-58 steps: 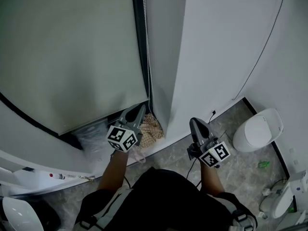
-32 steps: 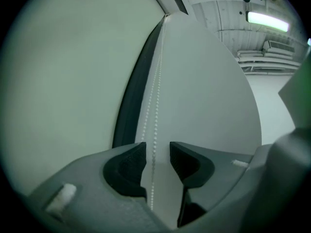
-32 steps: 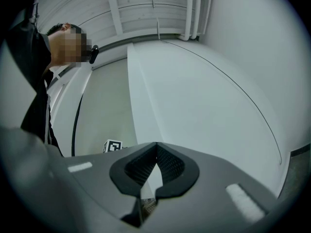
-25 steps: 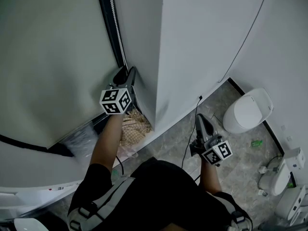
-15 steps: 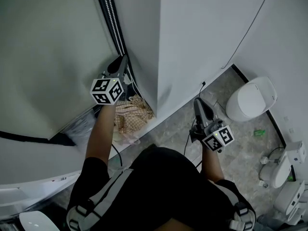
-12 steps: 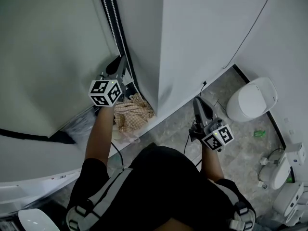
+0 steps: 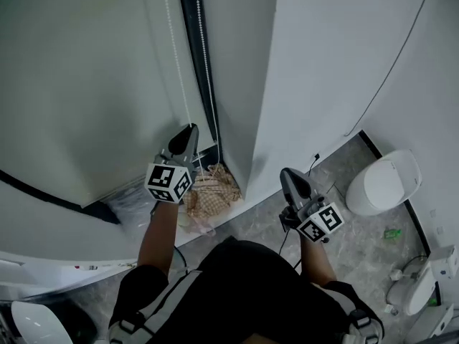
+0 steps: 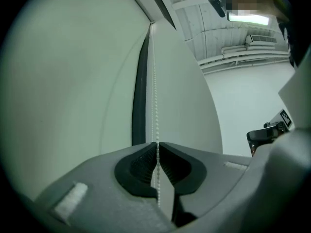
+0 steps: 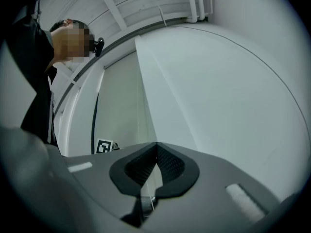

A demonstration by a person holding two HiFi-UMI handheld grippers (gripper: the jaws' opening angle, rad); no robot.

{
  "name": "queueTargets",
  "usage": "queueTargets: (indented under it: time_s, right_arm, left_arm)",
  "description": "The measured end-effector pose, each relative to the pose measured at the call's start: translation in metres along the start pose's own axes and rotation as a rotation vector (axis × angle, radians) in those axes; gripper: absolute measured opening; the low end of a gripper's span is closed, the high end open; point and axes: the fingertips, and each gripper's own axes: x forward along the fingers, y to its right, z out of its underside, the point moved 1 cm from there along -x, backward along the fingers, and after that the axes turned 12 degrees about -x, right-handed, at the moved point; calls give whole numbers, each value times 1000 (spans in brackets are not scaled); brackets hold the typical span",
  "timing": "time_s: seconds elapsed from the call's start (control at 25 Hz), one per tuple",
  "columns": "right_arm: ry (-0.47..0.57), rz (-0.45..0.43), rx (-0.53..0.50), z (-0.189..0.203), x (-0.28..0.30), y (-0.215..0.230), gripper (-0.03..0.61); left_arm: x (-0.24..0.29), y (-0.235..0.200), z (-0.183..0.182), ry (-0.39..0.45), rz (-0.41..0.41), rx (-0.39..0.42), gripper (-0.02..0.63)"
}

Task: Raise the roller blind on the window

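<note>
The grey-green roller blind (image 7: 86, 84) hangs over the window at the left, its dark lower edge (image 7: 50, 196) low down. A white bead chain (image 7: 179, 77) runs down beside the dark frame (image 7: 204, 70). One strand of the bead chain (image 8: 155, 101) passes straight between my left gripper's pads. My left gripper (image 7: 185, 136) is shut on this strand, its jaws having just closed round it, and it draws the strand away from the frame. My right gripper (image 7: 289, 178) hovers lower right by the white pillar, shut and empty (image 9: 156, 145).
A white pillar (image 7: 301, 84) juts out right of the window. A checked cloth bundle (image 7: 211, 188) and a plastic bag (image 7: 133, 206) lie at the foot of the window. A white toilet (image 7: 384, 185) stands at the right, with a thin cable (image 7: 401, 63) on the wall.
My left gripper's jaws went from open to shut on the bead chain. It then moved down and away from the frame, pulling one strand with it. The right gripper shifted slightly.
</note>
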Motion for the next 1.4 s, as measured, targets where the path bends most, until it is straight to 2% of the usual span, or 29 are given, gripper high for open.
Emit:
queueTargets:
  time_s: [0.24, 0.48, 0.6, 0.92, 1.16, 1.4]
  right_arm:
    - [-17, -171, -41, 6, 38, -42, -2]
    - [-61, -199, -98, 18, 89, -67, -2]
    - [-93, -208, -141, 20, 118, -72, 33]
    - [-147, -62, -188, 19, 164, -61, 105]
    - [-191, 69, -197, 22, 185, -49, 156]
    - [-246, 112, -189, 41, 213, -42, 192]
  left_arm:
    - [-44, 5, -12, 34, -37, 14, 15]
    - [-79, 8, -22, 34, -77, 49, 15]
    - [-93, 7, -27, 33, -100, 68, 15]
    - [-113, -5, -30, 13, -130, 92, 15]
    - [-111, -5, -29, -14, -118, 99, 15]
    - [-104, -11, -24, -29, -89, 93, 15]
